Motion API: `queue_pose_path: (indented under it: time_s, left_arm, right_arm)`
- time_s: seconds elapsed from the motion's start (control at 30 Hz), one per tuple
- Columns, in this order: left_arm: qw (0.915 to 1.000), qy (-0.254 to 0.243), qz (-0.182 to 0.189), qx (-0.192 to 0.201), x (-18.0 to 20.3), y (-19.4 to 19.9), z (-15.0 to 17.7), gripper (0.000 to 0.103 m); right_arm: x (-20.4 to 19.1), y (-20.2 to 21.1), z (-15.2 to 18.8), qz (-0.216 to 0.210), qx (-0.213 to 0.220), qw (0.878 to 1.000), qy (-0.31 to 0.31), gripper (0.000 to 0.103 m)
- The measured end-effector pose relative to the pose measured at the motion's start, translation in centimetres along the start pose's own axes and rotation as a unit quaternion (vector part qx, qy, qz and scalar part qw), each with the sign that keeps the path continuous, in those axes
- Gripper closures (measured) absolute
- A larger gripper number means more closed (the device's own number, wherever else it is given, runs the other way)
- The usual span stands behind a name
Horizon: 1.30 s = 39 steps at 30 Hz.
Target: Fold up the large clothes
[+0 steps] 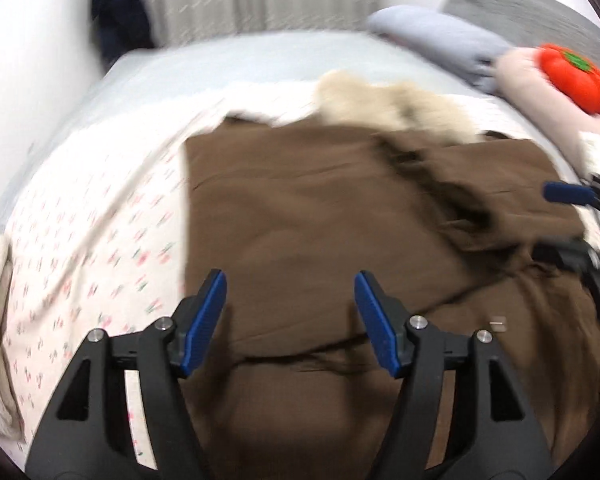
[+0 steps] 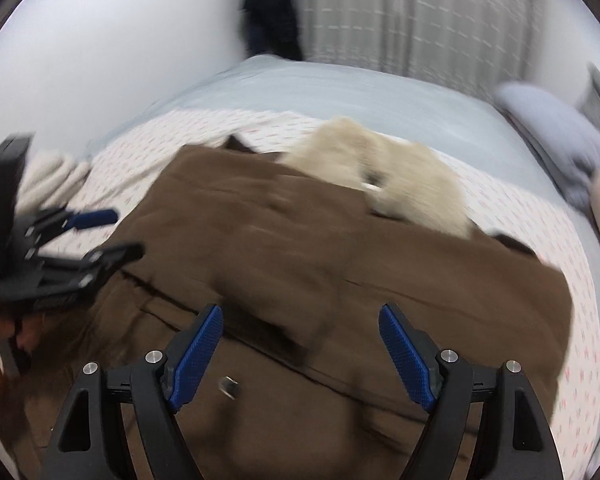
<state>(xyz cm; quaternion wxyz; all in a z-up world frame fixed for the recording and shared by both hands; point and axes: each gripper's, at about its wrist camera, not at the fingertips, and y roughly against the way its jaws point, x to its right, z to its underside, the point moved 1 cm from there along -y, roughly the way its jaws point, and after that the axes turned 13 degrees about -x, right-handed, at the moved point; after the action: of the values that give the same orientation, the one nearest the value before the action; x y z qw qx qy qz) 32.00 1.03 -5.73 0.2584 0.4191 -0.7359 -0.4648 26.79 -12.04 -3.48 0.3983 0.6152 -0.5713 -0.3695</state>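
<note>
A brown garment point(image 1: 320, 220) lies spread on the floral sheet point(image 1: 80, 248), its left edge straight, a cream fleece point(image 1: 400, 104) touching its far edge. The left gripper point(image 1: 290, 280) and right gripper point(image 2: 300, 312) hover above it, fingers wide apart, gripping nothing, with bare sheet left and beyond.

My left tool point(image 1: 290, 280) and right tool point(image 2: 300, 314) are matt black plastic with small bright metal pins at the joints; their blue pads point(image 1: 206, 320) look finely dimpled, like rubber. The brown coat point(image 1: 320, 220) beneath me is soft matt cloth, smooth in weave, with a fluffy cream fur collar point(image 1: 388, 102). The floral bedsheet point(image 1: 80, 220) is thin printed cloth. The tomato cushion point(image 1: 576, 76) looks smooth and plush. The curtain point(image 2: 420, 16) is matt grey fabric.
</note>
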Motion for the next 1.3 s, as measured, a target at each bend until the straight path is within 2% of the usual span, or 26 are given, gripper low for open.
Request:
queue_pose_path:
  time_s: [0.1,0.2,0.27,0.37,0.5,0.6,0.7,0.83,0.87,0.93,0.97,1.0,1.07,1.17,1.23,1.3]
  left_arm:
    - [0.9996,0.016,-0.009,-0.020,-1.6,-2.3,0.5,0.036]
    - [0.9987,0.038,0.018,-0.028,-3.0,-4.1,1.6,0.031]
    - [0.9963,0.065,0.048,-0.029,-4.3,-4.6,2.0,0.027]
    - [0.9936,0.080,0.073,-0.032,-5.4,-4.8,2.4,0.027]
    - [0.9946,0.075,0.067,-0.027,-5.5,-4.3,3.1,0.027]
    - [0.9962,0.068,0.052,-0.013,-5.5,-3.1,3.2,0.028]
    - [0.9990,0.038,0.022,0.007,-4.2,-1.8,2.4,0.028]
    - [0.9992,0.026,0.027,0.013,-2.7,-0.9,0.9,0.028]
    - [0.9993,0.023,0.026,0.014,-2.3,-0.8,0.5,0.028]
    - [0.9994,0.019,0.025,0.014,-1.8,-1.0,-0.2,0.028]
    - [0.9993,0.017,0.033,0.011,-1.6,-1.4,-0.6,0.028]
    - [0.9990,0.016,0.042,0.008,-1.5,-1.7,-0.7,0.028]
    - [0.9990,0.016,0.042,-0.003,-1.6,-2.8,-1.1,0.028]
    - [0.9993,0.011,0.034,-0.013,-2.3,-4.5,-0.7,0.030]
    - [0.9990,0.001,0.043,-0.011,-2.5,-5.1,0.1,0.030]
    - [0.9990,-0.017,0.040,0.007,-2.1,-5.3,0.7,0.030]
  right_arm:
    - [-2.3,-2.3,-1.3,0.037,-0.007,0.999,0.034,0.021]
    - [-0.9,-4.9,-2.0,0.100,-0.025,0.994,0.021,0.022]
    - [1.9,-5.4,-1.8,0.102,-0.034,0.994,-0.018,0.022]
    - [8.4,-4.2,0.1,0.081,-0.031,0.990,-0.114,0.022]
    - [17.2,-1.4,5.8,0.077,-0.035,0.967,-0.241,0.022]
    - [20.5,0.3,8.7,0.031,-0.027,0.959,-0.281,0.022]
    - [21.9,0.8,9.5,-0.038,-0.010,0.957,-0.287,0.022]
    - [21.6,-1.4,8.2,-0.169,-0.011,0.938,-0.303,0.023]
    - [20.9,-2.0,7.7,-0.188,-0.013,0.935,-0.302,0.028]
    - [19.5,-3.8,6.9,-0.225,-0.026,0.927,-0.298,0.048]
    - [18.9,-4.6,6.6,-0.241,-0.034,0.923,-0.297,0.075]
    - [18.3,-5.3,6.3,-0.247,-0.043,0.922,-0.296,0.088]
    - [17.4,-5.1,5.9,-0.217,-0.037,0.934,-0.282,0.092]
    - [17.1,-3.4,6.4,-0.209,-0.016,0.938,-0.276,0.093]
    - [16.7,-2.7,7.6,-0.211,-0.024,0.938,-0.276,0.094]
    - [16.2,-4.0,8.3,-0.178,-0.051,0.947,-0.263,0.094]
